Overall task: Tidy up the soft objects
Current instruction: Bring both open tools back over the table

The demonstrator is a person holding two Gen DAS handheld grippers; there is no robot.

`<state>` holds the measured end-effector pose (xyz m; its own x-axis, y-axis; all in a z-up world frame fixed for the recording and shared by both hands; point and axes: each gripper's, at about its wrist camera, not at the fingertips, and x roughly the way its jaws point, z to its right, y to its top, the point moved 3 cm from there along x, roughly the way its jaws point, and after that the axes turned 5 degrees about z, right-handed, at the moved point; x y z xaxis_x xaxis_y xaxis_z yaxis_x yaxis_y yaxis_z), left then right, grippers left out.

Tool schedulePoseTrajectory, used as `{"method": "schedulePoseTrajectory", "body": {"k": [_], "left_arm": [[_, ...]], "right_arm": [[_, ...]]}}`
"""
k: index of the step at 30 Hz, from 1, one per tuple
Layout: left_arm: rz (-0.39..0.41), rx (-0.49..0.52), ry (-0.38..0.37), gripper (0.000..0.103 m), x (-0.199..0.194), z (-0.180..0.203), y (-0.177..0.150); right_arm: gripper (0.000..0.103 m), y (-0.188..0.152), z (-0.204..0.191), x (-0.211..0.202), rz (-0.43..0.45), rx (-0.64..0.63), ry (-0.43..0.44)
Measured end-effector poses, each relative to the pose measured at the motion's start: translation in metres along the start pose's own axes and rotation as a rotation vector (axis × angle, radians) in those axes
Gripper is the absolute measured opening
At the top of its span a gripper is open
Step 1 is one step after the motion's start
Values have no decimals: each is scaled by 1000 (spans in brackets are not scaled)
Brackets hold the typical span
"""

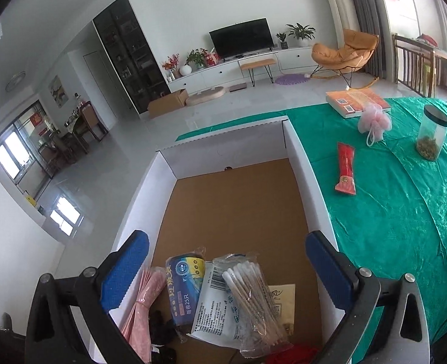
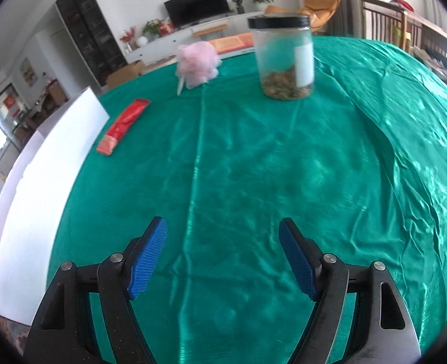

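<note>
Both grippers, left gripper [image 1: 227,268] and right gripper [image 2: 223,257], gape empty. In the white box [image 1: 299,163] lie cotton swabs [image 1: 253,297] beside a blue roll [image 1: 182,288] reading "25"; the pink pouf [image 2: 196,64] sits on green cloth [image 2: 253,166]

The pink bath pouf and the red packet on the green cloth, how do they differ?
The pink bath pouf is a puffy, rounded ball of mesh, while the red packet is flat, long and narrow. The pouf trails a white cord loop; the packet shows none. The pouf sits right by the orange book, while the packet lies nearer the white-walled box. Both rest on the green tablecloth, outside the box, and neither gripper touches them.
</note>
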<state>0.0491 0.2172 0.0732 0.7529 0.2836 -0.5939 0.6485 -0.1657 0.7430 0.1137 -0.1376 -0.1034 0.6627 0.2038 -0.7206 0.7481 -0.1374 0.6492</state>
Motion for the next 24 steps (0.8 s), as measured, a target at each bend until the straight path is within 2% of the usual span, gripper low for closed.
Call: {"method": "schedulePoseTrajectory", "body": {"k": [4, 7, 9, 13, 17, 20, 24], "left_arm": [[9, 35, 8, 103, -4, 13, 8], [19, 47, -31, 103, -10, 28, 14], [27, 35, -115, 103, -16, 44, 21], [4, 33, -351, 103, -20, 97, 37], [-48, 75, -474, 103, 10, 165, 59], [-104, 74, -426, 102, 63, 205, 71], [-179, 43, -334, 102, 138, 230, 72]], "right_arm": [[79, -10, 12, -2, -5, 20, -1], [79, -8, 10, -3, 15, 0, -11], [79, -8, 10, -1, 20, -11, -26], [79, -10, 15, 2, 20, -1, -36], [79, -10, 17, 2, 22, 9, -24], [79, -10, 19, 2, 23, 19, -18], [79, -9, 23, 1, 21, 32, -14]]}}
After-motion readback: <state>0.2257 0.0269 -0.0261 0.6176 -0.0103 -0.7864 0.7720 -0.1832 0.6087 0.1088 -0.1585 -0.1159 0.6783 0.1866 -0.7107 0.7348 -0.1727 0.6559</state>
